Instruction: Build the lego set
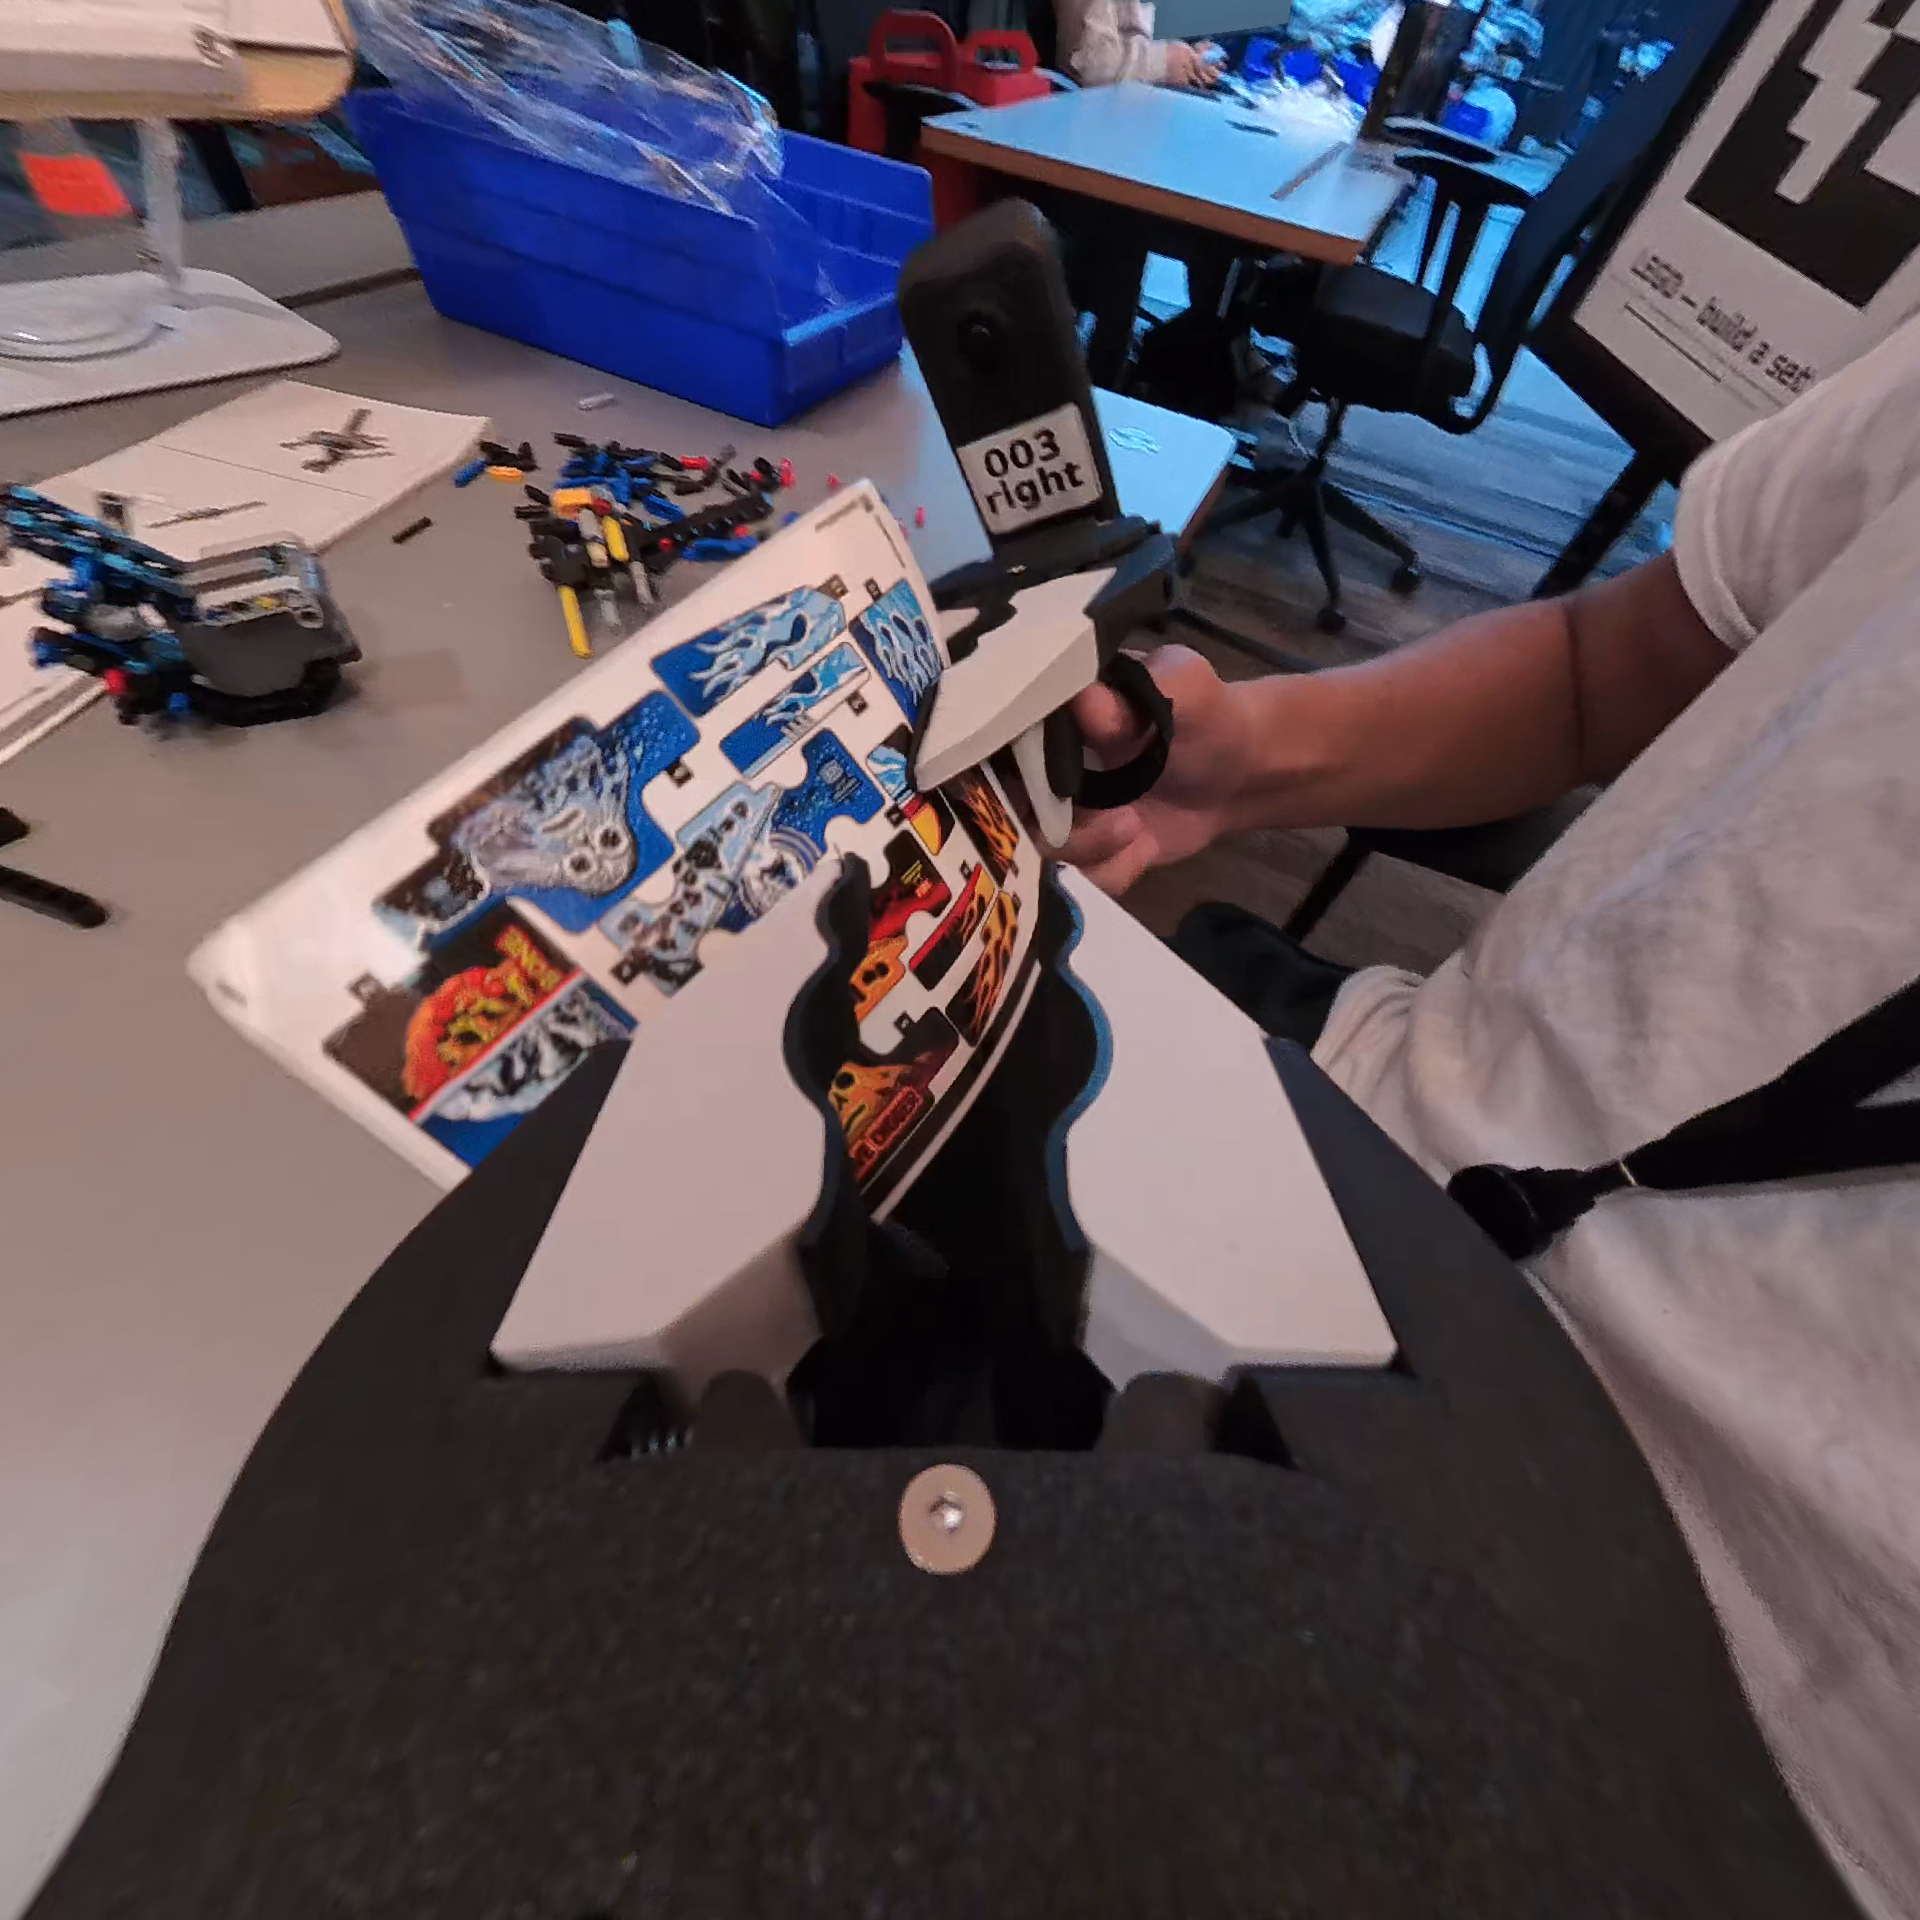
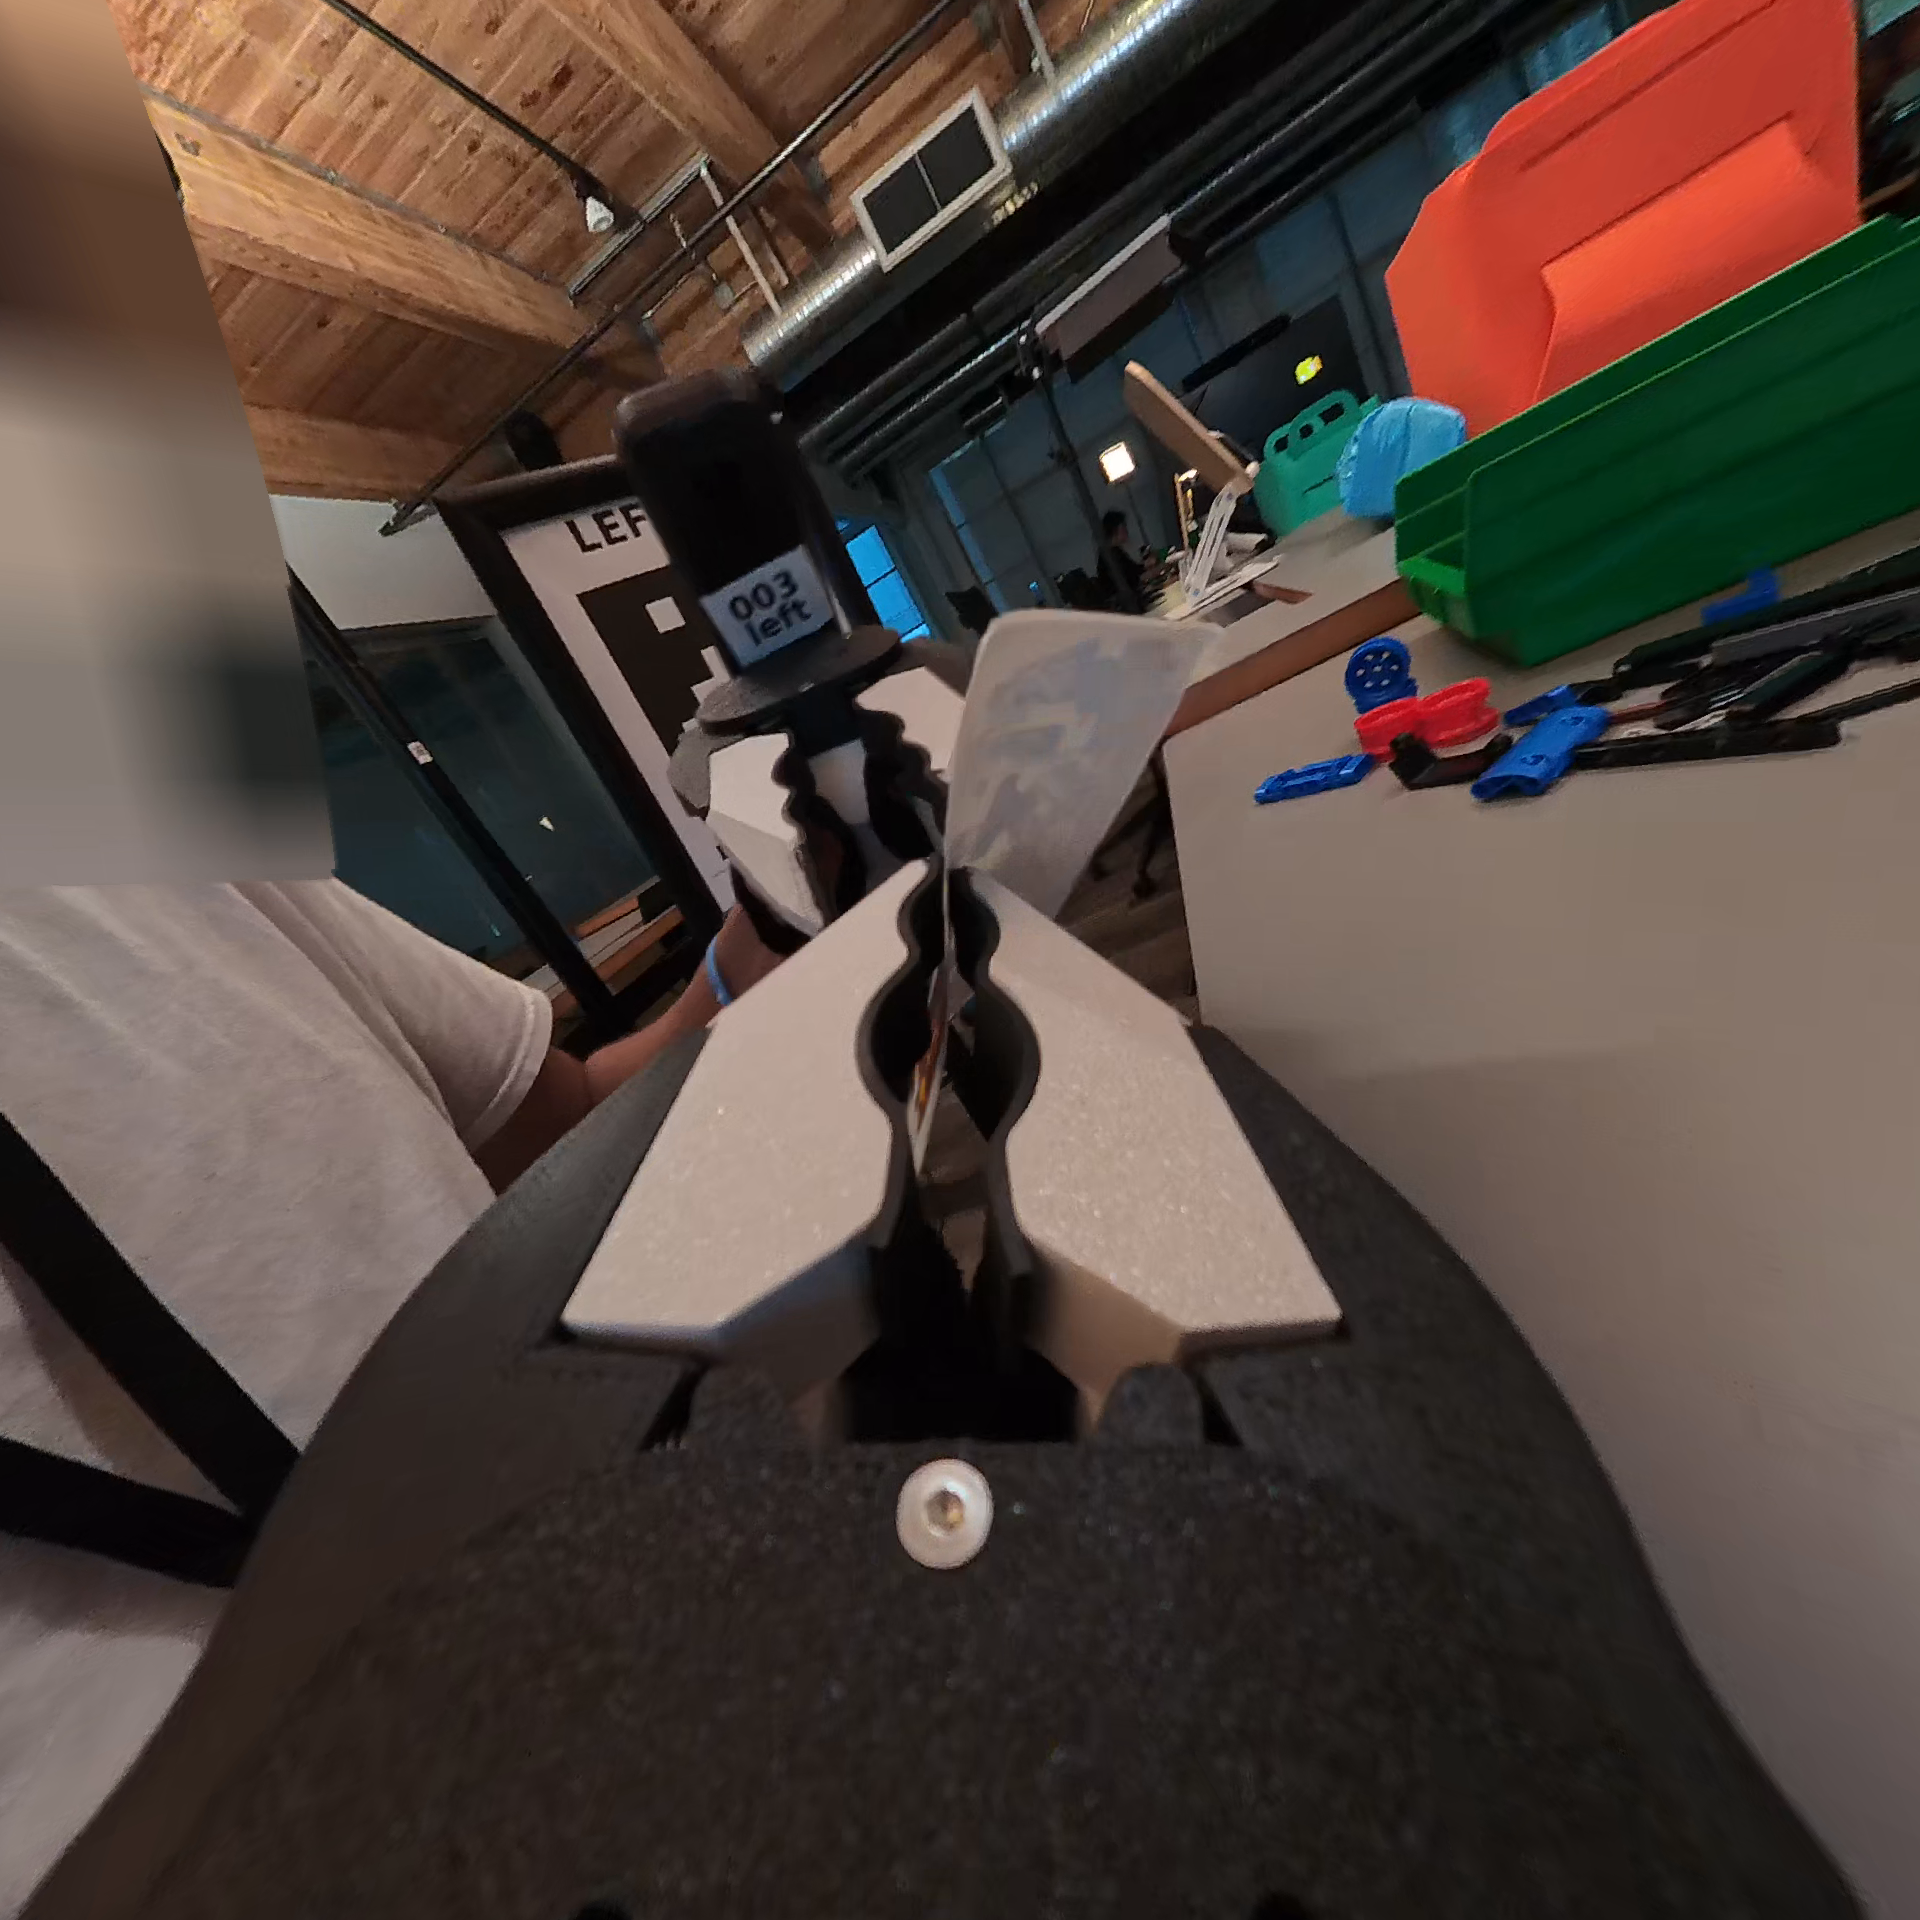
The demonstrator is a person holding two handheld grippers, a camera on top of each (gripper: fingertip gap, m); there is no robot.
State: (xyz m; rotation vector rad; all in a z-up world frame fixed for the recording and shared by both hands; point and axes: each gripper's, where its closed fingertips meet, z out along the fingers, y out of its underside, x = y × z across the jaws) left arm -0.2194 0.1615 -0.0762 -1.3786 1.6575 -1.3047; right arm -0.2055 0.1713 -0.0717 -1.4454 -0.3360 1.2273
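— Nearest the lens, what is seen between the fingers of the left gripper point(image 1: 940, 1049)?

— One edge of the sticker sheet point(image 1: 623, 831) is seen there, between the dark wavy pads. Whether that edge is actually pinched cannot be told; a gap shows between the pads. The sheet is kept lifted off the grey table point(image 1: 156, 1091), tilted, with its printed face turned toward the left camera.

— And at the far edge?

— That edge is clamped by the right gripper point(image 2: 951, 935); in the right wrist view the paper is seen edge-on, squeezed at the fingertips, with its pale back fanning out beyond. The sheet is probably held at two opposite edges so that it is kept flat and a sticker can be peeled or chosen.

— What is laid out around it?

— A partly built blue and black model point(image 1: 177, 623) is set on an open instruction booklet point(image 1: 312, 457) at the left. Loose parts point(image 1: 623, 520) are piled near the blue bin point(image 1: 644, 260), within reach. Blue and red pieces point(image 2: 1455, 738) are spread before a green bin point(image 2: 1662, 499).
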